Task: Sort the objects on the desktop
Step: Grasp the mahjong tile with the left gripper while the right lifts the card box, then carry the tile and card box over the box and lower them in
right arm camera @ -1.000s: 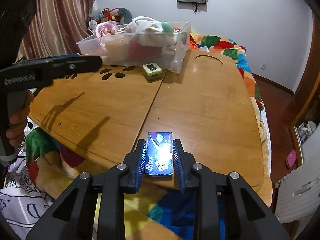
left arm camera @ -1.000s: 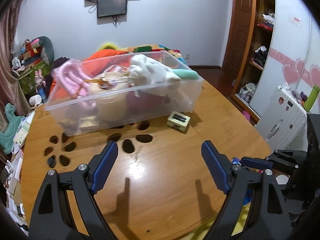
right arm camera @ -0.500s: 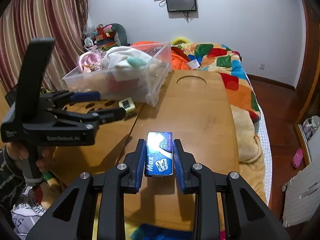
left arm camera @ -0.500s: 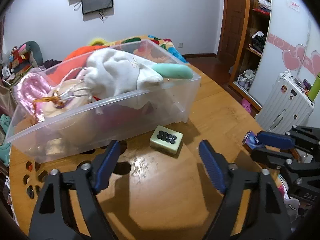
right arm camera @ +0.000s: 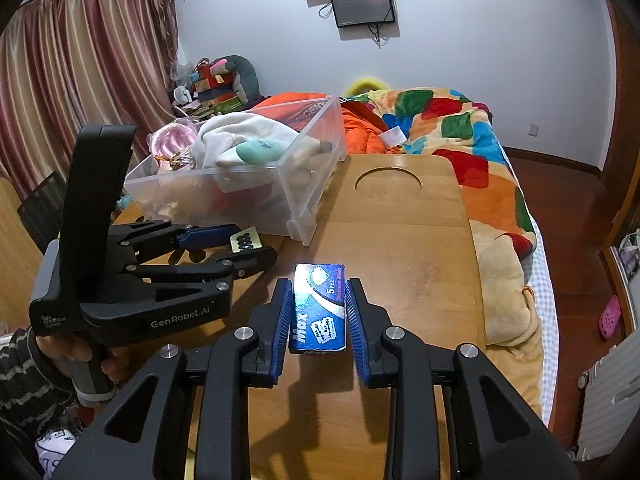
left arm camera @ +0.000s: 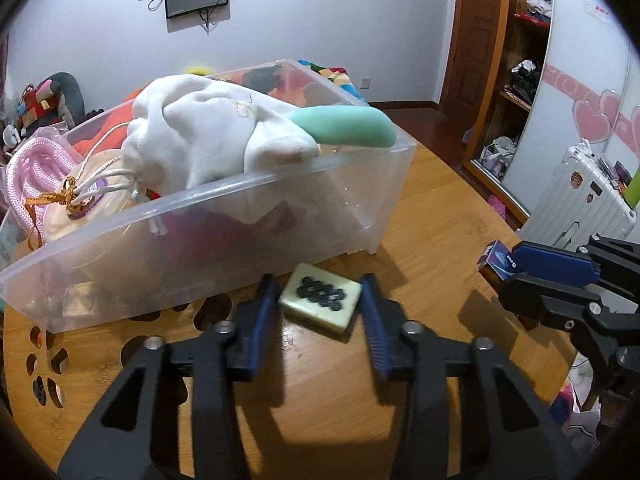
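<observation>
A pale green mahjong tile [left arm camera: 320, 298] with black dots lies on the wooden table [left arm camera: 432, 240] just in front of the clear plastic bin [left arm camera: 224, 236]. My left gripper [left arm camera: 320, 312] is open, its blue pads on either side of the tile, not touching. The tile also shows in the right wrist view [right arm camera: 245, 240] between the left gripper's fingers [right arm camera: 208, 236]. My right gripper [right arm camera: 318, 312] is shut on a blue "Max" box [right arm camera: 319, 308], held above the table; the box also shows at the right of the left wrist view [left arm camera: 498, 260].
The bin holds a white pouch [left arm camera: 216, 132], a mint green object [left arm camera: 344, 126], pink rope [left arm camera: 28, 168] and a round tin. The table has paw-shaped cutouts [left arm camera: 44, 364] and a round recess [right arm camera: 387, 180]. A bed with a colourful blanket [right arm camera: 460, 136] lies beyond; a white suitcase [left arm camera: 580, 196] stands right.
My left gripper has moved forward to the tile and narrowed around it. My right gripper, still holding the blue box, has lifted it and moved toward the bin.
</observation>
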Demonstrator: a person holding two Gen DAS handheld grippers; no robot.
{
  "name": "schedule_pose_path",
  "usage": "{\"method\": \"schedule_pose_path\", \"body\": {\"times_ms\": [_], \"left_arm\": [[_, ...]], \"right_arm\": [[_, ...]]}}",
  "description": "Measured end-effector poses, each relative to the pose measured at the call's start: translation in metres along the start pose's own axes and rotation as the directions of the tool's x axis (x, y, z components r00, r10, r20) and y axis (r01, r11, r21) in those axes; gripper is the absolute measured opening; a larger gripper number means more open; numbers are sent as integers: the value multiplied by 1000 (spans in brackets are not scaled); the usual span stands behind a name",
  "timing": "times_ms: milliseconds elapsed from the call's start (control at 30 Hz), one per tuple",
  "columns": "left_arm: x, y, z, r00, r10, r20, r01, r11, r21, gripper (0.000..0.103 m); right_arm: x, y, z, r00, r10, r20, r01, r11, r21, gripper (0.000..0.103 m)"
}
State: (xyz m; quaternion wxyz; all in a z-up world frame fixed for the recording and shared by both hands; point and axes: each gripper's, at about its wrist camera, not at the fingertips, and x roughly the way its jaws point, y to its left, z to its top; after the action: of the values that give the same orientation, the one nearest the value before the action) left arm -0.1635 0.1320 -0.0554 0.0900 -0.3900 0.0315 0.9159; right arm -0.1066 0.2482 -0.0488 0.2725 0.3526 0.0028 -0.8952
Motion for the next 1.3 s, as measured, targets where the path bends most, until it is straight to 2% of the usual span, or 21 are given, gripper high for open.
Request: {"method": "schedule_pose_path", "body": {"times_ms": [167,333,533,1033,1300], "left_arm": [[-5,5,-4,999,-54,2,54,998,-13,39],[-19,10,-6,998,-52,35,52,999,-13,39],[-49,23,-5,992,-47,113,48,999,-12,39],[-110,66,0,964,-11,267,22,999,-39,39],[-123,94,11,946,6,325,21,997,-78,39]], "right_arm": [[-4,0,1,1000,-8,5,8,1000,7,25],[-9,5,8,1000,-13,21,13,1000,3,25],[-15,19,22,999,-14,52,15,1000,-15,25],[-20,72,58,992,-7,124,18,996,-87,25],[-13,82,87,987,-2,159,20,994,-111,25]]}}
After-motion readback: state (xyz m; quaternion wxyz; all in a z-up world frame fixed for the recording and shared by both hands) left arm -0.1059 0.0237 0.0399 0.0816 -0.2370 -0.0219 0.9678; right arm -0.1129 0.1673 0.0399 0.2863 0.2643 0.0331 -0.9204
